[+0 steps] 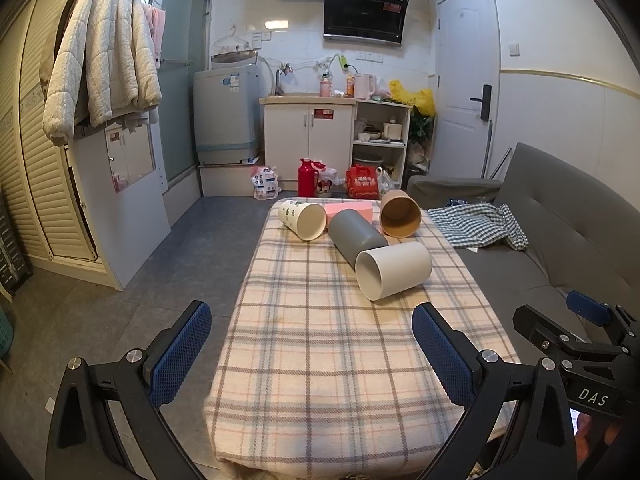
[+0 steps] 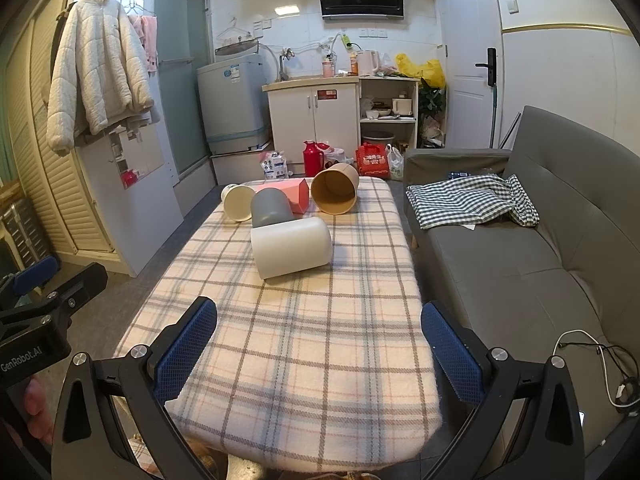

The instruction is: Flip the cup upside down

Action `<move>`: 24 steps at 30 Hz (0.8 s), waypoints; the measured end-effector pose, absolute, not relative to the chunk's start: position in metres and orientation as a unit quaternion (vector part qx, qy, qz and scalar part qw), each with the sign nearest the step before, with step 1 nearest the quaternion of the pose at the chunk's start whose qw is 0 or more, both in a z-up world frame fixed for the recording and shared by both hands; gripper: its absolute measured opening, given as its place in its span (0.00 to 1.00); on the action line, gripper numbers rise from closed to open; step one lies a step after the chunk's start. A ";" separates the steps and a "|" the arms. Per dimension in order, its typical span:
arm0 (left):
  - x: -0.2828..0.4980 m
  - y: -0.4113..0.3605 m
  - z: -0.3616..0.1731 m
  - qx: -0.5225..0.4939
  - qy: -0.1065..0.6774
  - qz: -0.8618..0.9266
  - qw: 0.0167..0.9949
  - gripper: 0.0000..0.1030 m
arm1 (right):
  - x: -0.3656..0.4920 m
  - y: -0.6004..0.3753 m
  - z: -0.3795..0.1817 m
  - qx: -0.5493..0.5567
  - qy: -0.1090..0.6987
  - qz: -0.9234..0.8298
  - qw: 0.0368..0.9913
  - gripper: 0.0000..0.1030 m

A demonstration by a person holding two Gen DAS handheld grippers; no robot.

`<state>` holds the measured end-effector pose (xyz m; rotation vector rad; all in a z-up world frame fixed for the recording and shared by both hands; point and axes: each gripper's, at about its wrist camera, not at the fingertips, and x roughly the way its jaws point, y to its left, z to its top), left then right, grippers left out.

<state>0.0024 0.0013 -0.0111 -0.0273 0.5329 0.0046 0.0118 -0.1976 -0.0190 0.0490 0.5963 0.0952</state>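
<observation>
Plaid cloth covers the bench (image 1: 320,360); four cups lie tipped at twelve o'clock, the white cup (image 1: 394,270) nearest. Left gripper (image 1: 312,354) and right gripper (image 2: 320,354) gape wide, empty. Nothing begun; next, likely reach and clasp its side.

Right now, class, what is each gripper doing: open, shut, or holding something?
Left gripper: open, holding nothing, short of the white cup.
Right gripper: open, holding nothing, over the plaid tablecloth.
</observation>
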 end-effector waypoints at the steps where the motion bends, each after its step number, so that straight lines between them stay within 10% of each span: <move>1: 0.002 0.001 -0.012 -0.013 0.264 0.002 0.965 1.00 | 0.012 -0.198 -0.019 0.024 0.294 0.047 0.954 1.00; 24: 0.003 0.001 -0.012 -0.013 0.264 0.002 0.964 1.00 | 0.012 -0.197 -0.018 0.024 0.296 0.048 0.954 1.00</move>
